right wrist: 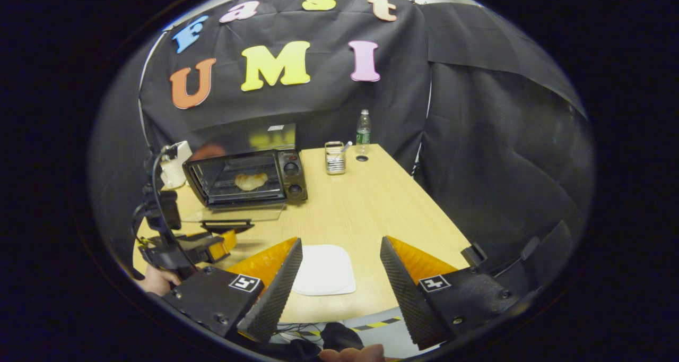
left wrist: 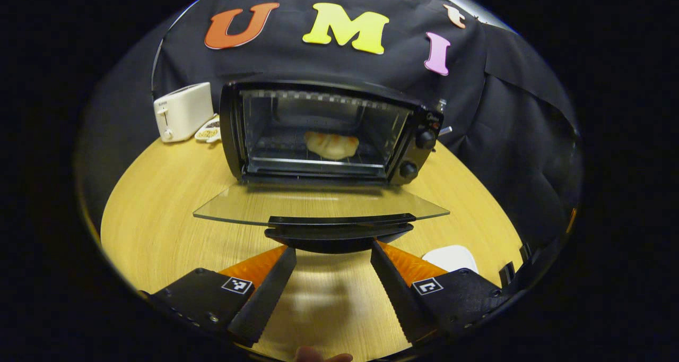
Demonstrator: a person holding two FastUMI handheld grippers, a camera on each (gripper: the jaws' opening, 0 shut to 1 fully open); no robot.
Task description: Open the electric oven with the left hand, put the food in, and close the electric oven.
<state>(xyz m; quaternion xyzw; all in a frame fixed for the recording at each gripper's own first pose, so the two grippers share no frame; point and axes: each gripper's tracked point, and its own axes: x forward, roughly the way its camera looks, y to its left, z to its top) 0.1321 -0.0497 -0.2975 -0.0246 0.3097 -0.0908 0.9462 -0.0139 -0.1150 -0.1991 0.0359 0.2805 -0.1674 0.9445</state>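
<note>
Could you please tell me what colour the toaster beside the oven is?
The boxy plastic toaster is white, clearest in the left gripper view, left of the black electric oven.

Black claw point(left wrist: 333, 277) with orange, serrated fingers point(left wrist: 265, 293).

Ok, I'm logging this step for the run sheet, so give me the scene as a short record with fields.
oven door: open, glass door lying flat, handle toward the camera
food: bread on the rack inside the oven
plate: white plate bare, on the table
left hand-held gripper: open, just short of the handle
right hand-held gripper: open, above the plate
step left: close the door
</note>
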